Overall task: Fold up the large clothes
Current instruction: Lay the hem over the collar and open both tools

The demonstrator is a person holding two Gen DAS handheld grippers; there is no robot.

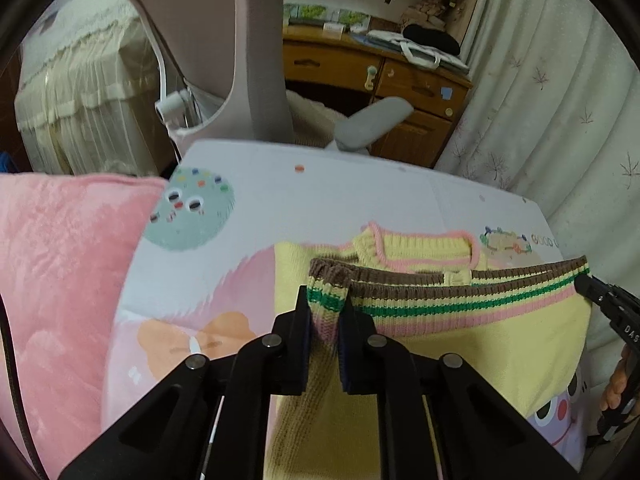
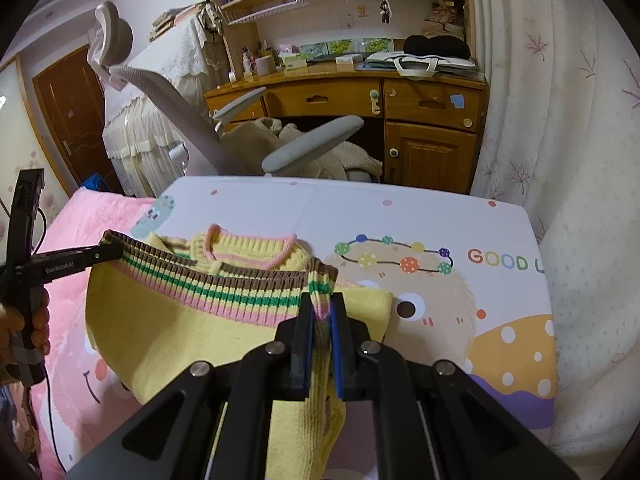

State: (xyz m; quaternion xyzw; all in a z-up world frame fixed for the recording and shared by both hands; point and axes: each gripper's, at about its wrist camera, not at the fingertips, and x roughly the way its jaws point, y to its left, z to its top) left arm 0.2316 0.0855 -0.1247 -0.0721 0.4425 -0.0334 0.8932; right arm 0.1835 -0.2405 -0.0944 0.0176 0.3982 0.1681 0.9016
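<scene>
Far left in left wrist view: pink plush blanket [image 1: 60, 280], bunched beside printed bed sheet [image 1: 320, 192].

Next over, centre of same view: left gripper [image 1: 325, 312] pinched tight on striped hem [image 1: 326, 300] of yellow knit sweater [image 1: 460, 340], w/ one corner of ribbed band gripped between pads, brown edge poking up above fingertips. Rest of sweater draped down below jaws and across sheet, pink-trimmed neckline [image 1: 424, 246] lying flat behind raised hem. Hem stretched taut to the right, its far end clamped by right gripper, seen at frame edge.

Bkgd: pink-grey office chair [image 1: 224, 40], wooden desk [image 1: 360, 64], pale leaf-print curtain [image 1: 560, 100] at right.

Right wrist view, from left: left gripper [image 2: 116, 252] w/ a hand [image 2: 32, 320] on its handle, tips closed on hem's left corner. Hem band running across, lifted off sheet, body of sweater sagging under it. Centre: right gripper [image 2: 320, 312] pressed together on other hem corner, knit squeezed between blue pads [image 2: 307, 340], fabric trailing down btwn linkage arms. Right of that: bare sheet w/ cartoon print and "GOOD" lettering [image 2: 500, 258], then curtain.
</scene>
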